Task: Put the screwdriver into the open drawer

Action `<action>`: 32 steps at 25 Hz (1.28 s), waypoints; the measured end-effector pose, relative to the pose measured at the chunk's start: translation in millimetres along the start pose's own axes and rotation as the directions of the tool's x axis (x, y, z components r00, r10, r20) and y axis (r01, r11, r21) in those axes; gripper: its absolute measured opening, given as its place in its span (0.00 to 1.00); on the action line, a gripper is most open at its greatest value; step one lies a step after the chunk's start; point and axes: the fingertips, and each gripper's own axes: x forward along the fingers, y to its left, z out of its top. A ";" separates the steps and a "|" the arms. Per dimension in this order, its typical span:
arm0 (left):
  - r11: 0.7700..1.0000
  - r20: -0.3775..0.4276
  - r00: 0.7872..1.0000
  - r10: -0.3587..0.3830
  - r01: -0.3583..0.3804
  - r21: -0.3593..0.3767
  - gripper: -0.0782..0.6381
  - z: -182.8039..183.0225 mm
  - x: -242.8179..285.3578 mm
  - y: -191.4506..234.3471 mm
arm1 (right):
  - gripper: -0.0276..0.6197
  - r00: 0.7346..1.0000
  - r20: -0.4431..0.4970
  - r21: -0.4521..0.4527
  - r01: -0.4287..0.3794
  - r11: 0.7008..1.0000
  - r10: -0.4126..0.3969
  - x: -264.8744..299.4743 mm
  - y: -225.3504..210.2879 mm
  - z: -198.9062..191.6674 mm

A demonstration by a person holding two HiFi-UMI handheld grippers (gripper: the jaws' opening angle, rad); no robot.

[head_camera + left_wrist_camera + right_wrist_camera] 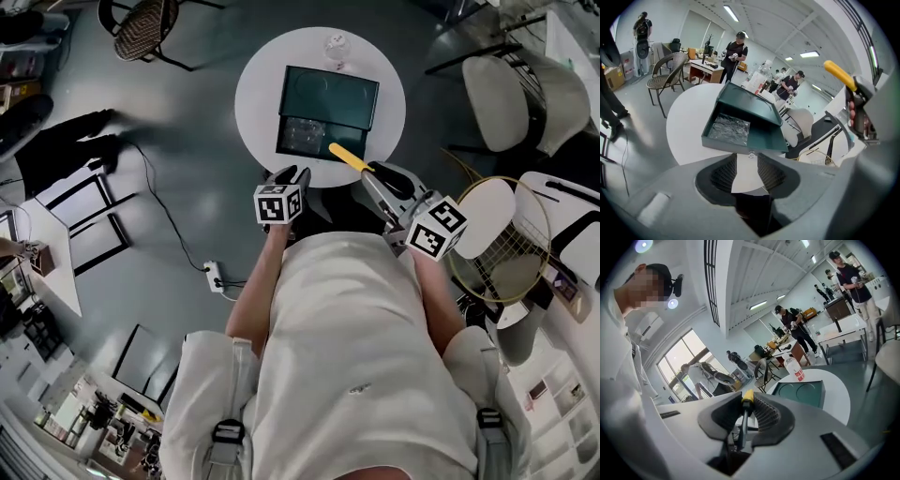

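Clamping a screwdriver [742, 423] in the right hand-held gripper [744, 405], with ribbed pads pressed tight onto the dark shaft just behind the yellow handle [349, 156]. Pointing that handle out past the fingertips toward the green drawer unit [330, 94] on the round white table [258, 84]. Crossing the near right corner of the open drawer [314, 136] as seen in the head view. Held up to the right of the drawer and clear of it in the left gripper view, so not inside it yet.

Keeping the left hand-held gripper [746, 174] spread wide, with nothing between the pads and only bare white table showing through the gap. Hovering just in front of the drawer's small knob [751, 153], apart from it, over the table's near edge.

Showing, inside the drawer, a crinkled clear sheet [731, 130] over the left part of the floor and bare green to the right.

Standing behind the unit, at the far side of the table, a clear plastic bottle [793, 369] with a red label.

Set well apart from the table, a wicker chair [665, 79] on the grey floor, and several people at desks farther back.
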 end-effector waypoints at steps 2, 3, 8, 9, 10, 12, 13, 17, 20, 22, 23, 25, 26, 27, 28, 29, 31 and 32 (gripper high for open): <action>0.999 0.008 1.000 0.006 -0.006 0.042 0.31 3.3 -13.3 -0.9 | 0.17 1.000 -0.027 0.000 -0.009 1.000 0.009 11.1 -1.6 -3.5; 0.998 0.013 1.000 0.010 -0.010 0.069 0.31 4.4 -20.0 -2.7 | 0.17 0.999 -0.039 -0.001 -0.015 1.000 0.015 15.5 -2.7 -5.5; 0.986 0.040 0.999 0.010 -0.016 0.166 0.30 14.4 -54.6 -3.6 | 0.17 0.996 -0.082 0.004 -0.019 1.000 0.019 43.2 -9.0 -17.9; 0.985 0.047 0.999 0.009 -0.017 0.171 0.29 17.1 -59.8 -3.4 | 0.17 0.995 -0.093 0.005 -0.017 1.000 0.017 48.5 -11.7 -20.7; 0.985 0.054 0.999 0.008 -0.018 0.174 0.28 19.0 -64.8 -3.6 | 0.17 0.994 -0.107 0.004 -0.014 1.000 0.015 53.0 -14.5 -24.3; 0.984 0.064 0.998 0.005 -0.017 0.180 0.26 20.8 -74.8 -3.5 | 0.17 0.991 -0.135 0.003 -0.007 1.000 0.008 60.8 -19.5 -33.7; 0.983 0.068 0.998 0.004 -0.017 0.185 0.25 21.4 -79.4 -2.6 | 0.17 0.989 -0.147 0.005 -0.002 1.000 0.003 65.0 -22.1 -38.5; 0.980 0.083 0.997 0.007 -0.023 0.199 0.19 23.3 -95.0 2.9 | 0.17 0.982 -0.188 0.002 0.022 1.000 -0.021 81.9 -34.4 -55.3; 0.982 0.092 0.996 0.006 -0.023 0.187 0.18 22.8 -104.5 7.8 | 0.17 0.978 -0.207 0.001 0.041 0.999 -0.040 94.3 -44.9 -67.9; 0.983 0.089 0.996 0.001 -0.018 0.183 0.18 22.4 -108.0 11.0 | 0.17 0.974 -0.222 0.010 0.056 0.998 -0.052 103.1 -54.3 -76.7; 0.983 0.087 0.996 0.000 -0.016 0.183 0.18 22.6 -108.7 12.4 | 0.17 0.971 -0.232 0.013 0.063 0.998 -0.059 107.7 -59.6 -80.5; 0.983 0.082 0.997 -0.002 -0.013 0.185 0.18 22.4 -109.8 15.7 | 0.17 0.965 -0.253 0.018 0.081 0.997 -0.074 117.0 -70.4 -87.7; 0.982 0.078 0.997 -0.003 -0.012 0.188 0.18 21.9 -110.6 17.6 | 0.17 0.961 -0.263 0.022 0.091 0.996 -0.082 121.8 -75.4 -91.2; 0.982 0.074 0.997 -0.004 -0.010 0.191 0.18 21.6 -111.7 19.6 | 0.17 0.958 -0.273 0.028 0.100 0.995 -0.089 126.6 -79.9 -94.6; 0.981 0.071 0.997 -0.005 -0.009 0.195 0.18 21.8 -112.9 21.6 | 0.17 0.954 -0.284 0.033 0.109 0.994 -0.095 131.3 -84.0 -97.9; 0.980 0.069 0.998 -0.005 -0.009 0.199 0.18 22.1 -114.3 23.5 | 0.17 0.950 -0.297 0.036 0.116 0.993 -0.100 135.7 -88.0 -101.5; 0.979 0.067 0.998 -0.001 -0.012 0.203 0.18 22.6 -117.2 26.8 | 0.17 0.937 -0.332 0.037 0.129 0.991 -0.110 142.6 -95.3 -109.5; 0.979 0.067 0.998 0.000 -0.014 0.203 0.18 22.7 -118.4 28.4 | 0.17 0.930 -0.350 0.037 0.136 0.990 -0.114 145.2 -98.6 -113.6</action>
